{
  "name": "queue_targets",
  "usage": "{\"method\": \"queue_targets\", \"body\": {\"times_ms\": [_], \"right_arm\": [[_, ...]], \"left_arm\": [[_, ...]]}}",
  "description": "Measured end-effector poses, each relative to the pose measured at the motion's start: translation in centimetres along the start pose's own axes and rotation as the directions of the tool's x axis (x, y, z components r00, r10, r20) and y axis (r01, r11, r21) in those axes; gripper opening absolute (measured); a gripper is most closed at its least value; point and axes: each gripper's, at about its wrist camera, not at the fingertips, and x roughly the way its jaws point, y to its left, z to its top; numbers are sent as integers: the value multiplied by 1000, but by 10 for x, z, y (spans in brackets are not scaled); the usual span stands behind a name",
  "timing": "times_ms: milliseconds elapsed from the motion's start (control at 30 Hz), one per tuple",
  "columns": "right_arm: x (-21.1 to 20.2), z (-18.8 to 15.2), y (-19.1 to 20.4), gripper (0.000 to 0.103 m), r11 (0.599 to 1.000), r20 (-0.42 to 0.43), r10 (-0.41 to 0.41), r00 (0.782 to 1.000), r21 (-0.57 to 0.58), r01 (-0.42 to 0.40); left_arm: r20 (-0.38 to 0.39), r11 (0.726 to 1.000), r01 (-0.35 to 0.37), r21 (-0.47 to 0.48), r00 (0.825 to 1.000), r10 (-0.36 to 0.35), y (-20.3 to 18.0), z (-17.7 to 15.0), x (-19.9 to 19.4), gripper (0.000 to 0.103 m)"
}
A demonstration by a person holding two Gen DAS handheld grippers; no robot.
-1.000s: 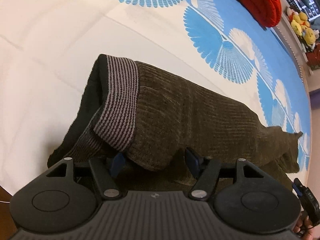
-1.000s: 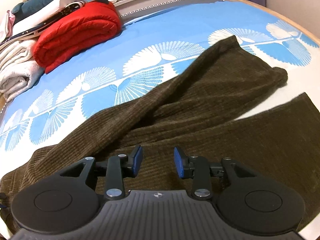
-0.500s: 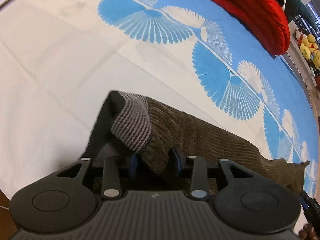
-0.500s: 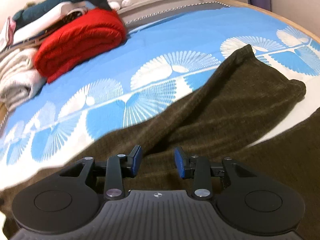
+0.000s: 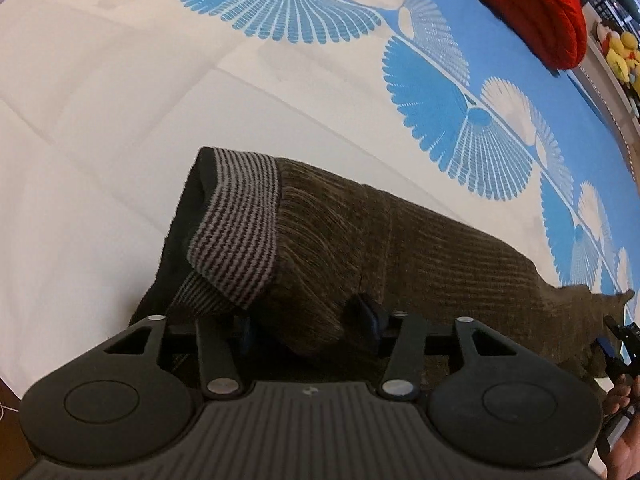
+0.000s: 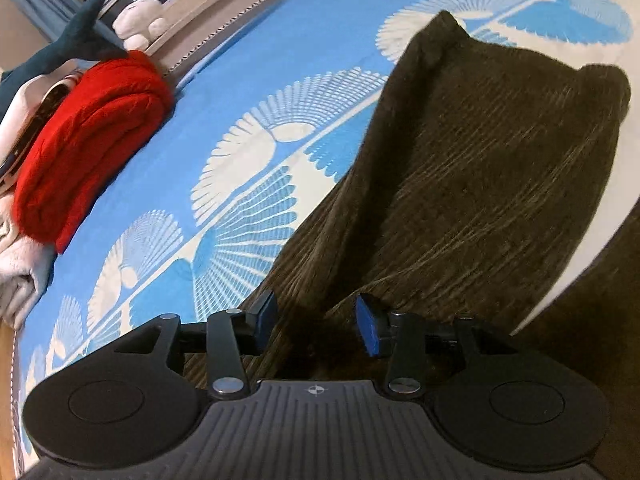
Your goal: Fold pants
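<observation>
- Brown pants lie stretched across the bed, waistband end toward its white edge, legs toward the blue-patterned side.
- Left gripper: jaws opening, waist fabric bunched between them.
- Right gripper: jaws opening, fabric ridge between, not pinched.
- Fold barely started; legs unaligned.

A big bed cover lies flat. It is white on one side and bright blue on the other, with a row of fan shapes in blue and white where the two colours meet. A red blanket is folded up thick on the blue part. Just beside it sits a pile of white cloth. A dark teal soft toy lies behind the red blanket, and a white soft toy sits near it. Yellow soft toys sit on a shelf past the bed
</observation>
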Motion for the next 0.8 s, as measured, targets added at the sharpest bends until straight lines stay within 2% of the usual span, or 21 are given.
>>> {"method": "queue_targets", "body": {"times_ms": [67,200,267,300,333,533,633,800], "right_arm": [[5,1,0,46,1000,2,-3,1000,-12,3],[5,1,4,46,999,33,-7,999,-41,8],[3,0,8,28,996,54,-2,999,-84,7],[2,-1,11,12,994,62,1,998,-107,6],[1,-2,13,7,992,74,0,997,-129,10],[-32,-7,16,3,986,183,39,982,-165,-9],[-68,-9,12,3,988,221,64,973,-149,-31],[-141,-27,-2,2,991,263,99,960,-113,-71]], "left_arm": [[8,1000,-1,1,1000,1,-1,2,0,43],[20,999,-7,35,1000,7,-6,4,-1,35],[23,999,-8,42,1000,7,-7,4,-1,32],[26,999,-6,43,1000,5,-7,4,-2,30],[29,999,-3,43,1000,2,-7,4,-3,28],[63,998,25,61,998,-29,-6,-2,-16,20],[95,996,59,72,993,-65,-2,-5,-28,15],[150,989,130,67,979,-139,12,-12,-59,13]]}}
